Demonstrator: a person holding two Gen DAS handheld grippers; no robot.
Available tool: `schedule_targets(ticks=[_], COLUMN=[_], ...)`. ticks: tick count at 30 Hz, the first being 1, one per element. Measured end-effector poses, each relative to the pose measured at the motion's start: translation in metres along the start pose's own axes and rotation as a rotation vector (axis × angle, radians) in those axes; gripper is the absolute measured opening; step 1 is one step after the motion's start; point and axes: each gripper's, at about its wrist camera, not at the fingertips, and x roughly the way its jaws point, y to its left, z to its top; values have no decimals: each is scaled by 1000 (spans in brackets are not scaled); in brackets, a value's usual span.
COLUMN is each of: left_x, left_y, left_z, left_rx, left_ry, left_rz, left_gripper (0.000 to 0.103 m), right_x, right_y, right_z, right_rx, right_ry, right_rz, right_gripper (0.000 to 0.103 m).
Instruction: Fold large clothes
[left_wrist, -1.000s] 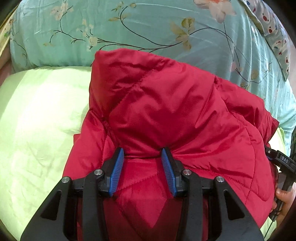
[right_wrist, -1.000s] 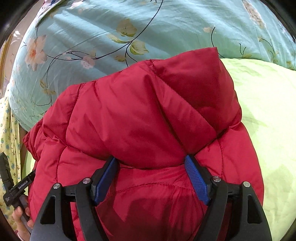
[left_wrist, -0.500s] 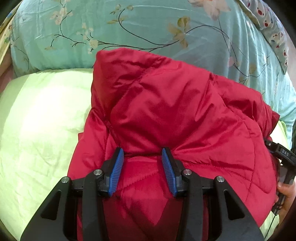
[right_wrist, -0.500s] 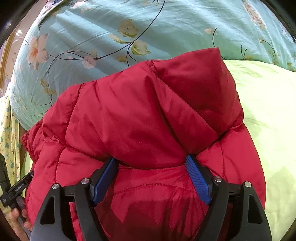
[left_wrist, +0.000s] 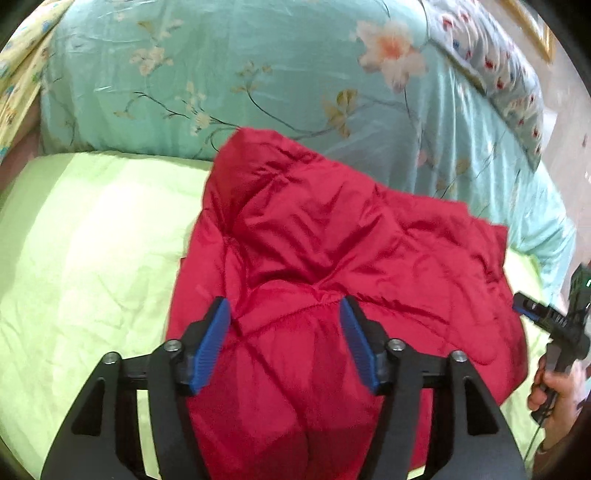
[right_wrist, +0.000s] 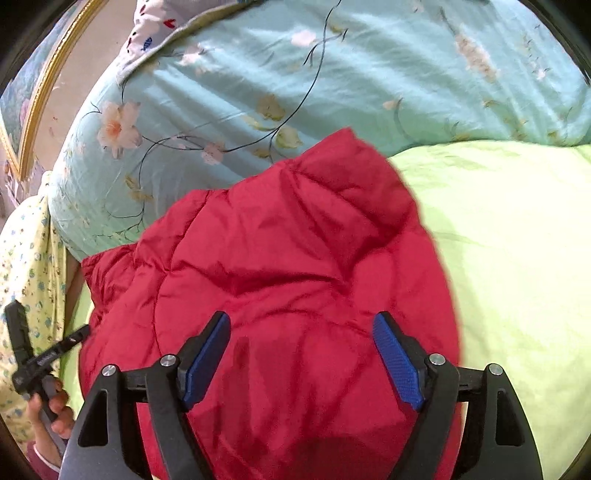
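Observation:
A red quilted jacket (left_wrist: 332, 258) lies folded on a light green sheet (left_wrist: 92, 258); it also shows in the right wrist view (right_wrist: 280, 266). My left gripper (left_wrist: 284, 317) is open above the jacket's near part, its blue pads on either side of a seam, not clamping the cloth. My right gripper (right_wrist: 301, 332) is open wide above the same jacket, holding nothing. Each gripper shows at the edge of the other's view: the right one (left_wrist: 554, 325) and the left one (right_wrist: 40, 354).
A teal floral quilt (left_wrist: 258, 74) is bunched behind the jacket, also in the right wrist view (right_wrist: 332, 66). A yellow flowered cloth (right_wrist: 22, 266) hangs at the left. A gold picture frame (right_wrist: 40, 99) is on the wall.
Both grippers opened wider and let go of the jacket's folded edge, then drew back and up. The jacket has dropped flatter on the sheet.

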Motion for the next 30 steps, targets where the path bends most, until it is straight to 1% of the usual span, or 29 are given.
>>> schedule_targets(ticks=[2,3,6,7,10,12,15,19,23,27,30], left_x=[-8,-11,-12,-14,-11,-5,-1,4,11,20,25], left_y=[9,13,25,29,43,50,58,61,66,75,77], left_z=[-3,-4,-12,-22,-31,-33,-36,-36,-39,-42,-43], left_rx=[-29,-38,-71,-81,-125,-161,-204,-224,-238,-295,-307], left_ry=[-4,-2,16,22,44,62,91,95,113,131,138], left_rz=[-9,-11,-29,-38,-63,-84,-122,-144,-161,-202,-223], left_gripper=[66,66,74,76,77,77,77,77,80,83,84], right_x=[-11,-16,-22,-25,-32,-28,-25,-20,-12,0,7], right_y=[-8,-14,-34,-39,-60,-71,-83,-90,-88,-88,-87], right_z=[-2,-3,-7,-7,-12,-12,-16,-18,-21,-24,-27], right_rx=[-2,6,38,42,80,121,179,234,235,247,245], right_ry=[-16,-18,-12,-11,-4,10,28,41,65,105,131], right_rz=[-11,-14,-9,-16,-28,-6,65,137,140,165,177], right_gripper=[87,87,87,87,87,87,87,87,87,87,87])
